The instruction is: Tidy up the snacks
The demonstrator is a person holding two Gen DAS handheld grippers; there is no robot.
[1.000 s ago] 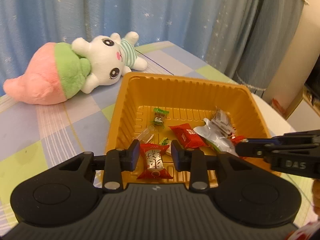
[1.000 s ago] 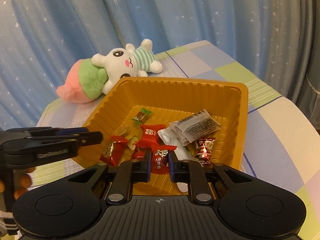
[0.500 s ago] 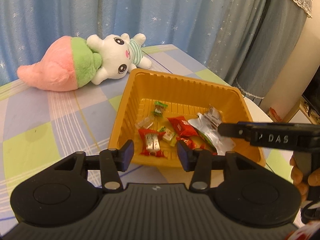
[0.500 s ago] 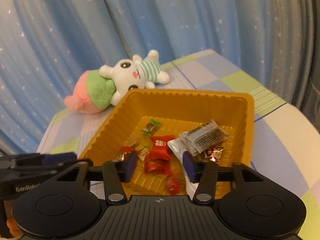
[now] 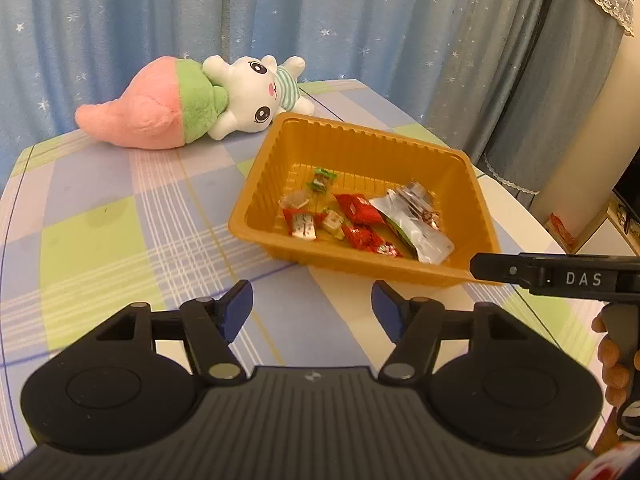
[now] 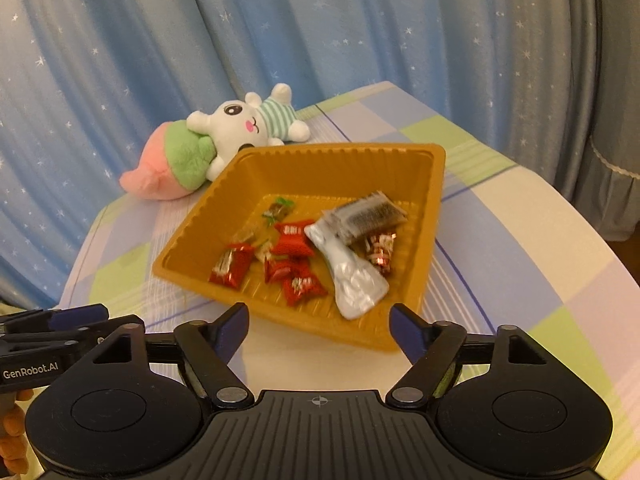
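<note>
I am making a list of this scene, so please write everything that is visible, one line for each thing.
tray: one, orange-brown, on the table, centre
red snack packets: several, red, inside the tray
silver pouch: one, silver, inside the tray, right part
clear printed packet: one, transparent with dark print, inside the tray, on the pouch's far end
green-wrapped candy: one, green and brown, inside the tray, far part
plush toy: one, white, green and pink, lying beyond the tray
tablecloth: one, checked blue, green and white
curtain: blue with stars, behind
left gripper: one, black, open, empty
right gripper: one, black, open, empty
</note>
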